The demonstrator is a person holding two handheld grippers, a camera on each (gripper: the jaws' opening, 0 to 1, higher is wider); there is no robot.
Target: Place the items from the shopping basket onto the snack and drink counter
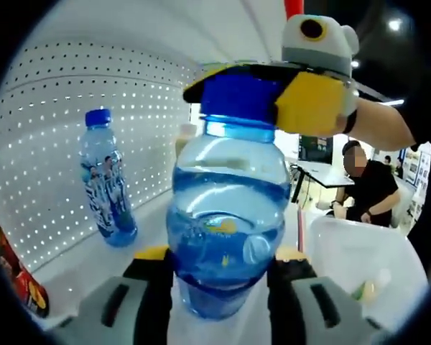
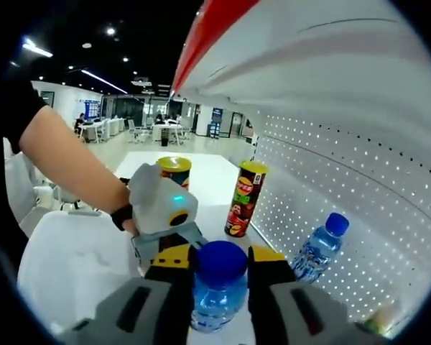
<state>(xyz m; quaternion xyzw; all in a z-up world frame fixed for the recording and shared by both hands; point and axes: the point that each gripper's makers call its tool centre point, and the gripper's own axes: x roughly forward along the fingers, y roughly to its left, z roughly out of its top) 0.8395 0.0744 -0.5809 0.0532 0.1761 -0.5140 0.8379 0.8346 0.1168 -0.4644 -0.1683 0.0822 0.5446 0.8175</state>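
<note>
Water bottle (image 1: 226, 223): clear plastic, blue cap, full or nearly full. It stands upright at the shelf (image 1: 93, 262), just above or on its white surface; contact with the surface cannot be confirmed.

Left gripper (image 1: 226, 269): its 2 jaws are closed against the lower body of the bottle, 1 on each side. Right gripper (image 2: 221, 277): its jaws close on the blue cap and neck; in the left gripper view its yellow pads (image 1: 309, 100) sit at the cap.

Handling judgement: a filled bottle will be fairly heavy, with thin walls that flex under squeeze and a smooth, possibly slippery skin. The cap and neck are the stiffest hold; the lower body gives the steadier one. Moderate pressure is advised, and release only once the base is flat.

Surroundings: a second water bottle (image 1: 108, 183) stands upright against the perforated back panel (image 1: 72, 129), near but apart. 2 snack tubes (image 2: 244, 198) stand further along the shelf. A white basket (image 1: 359, 259) lies beside the shelf with small items inside.
</note>
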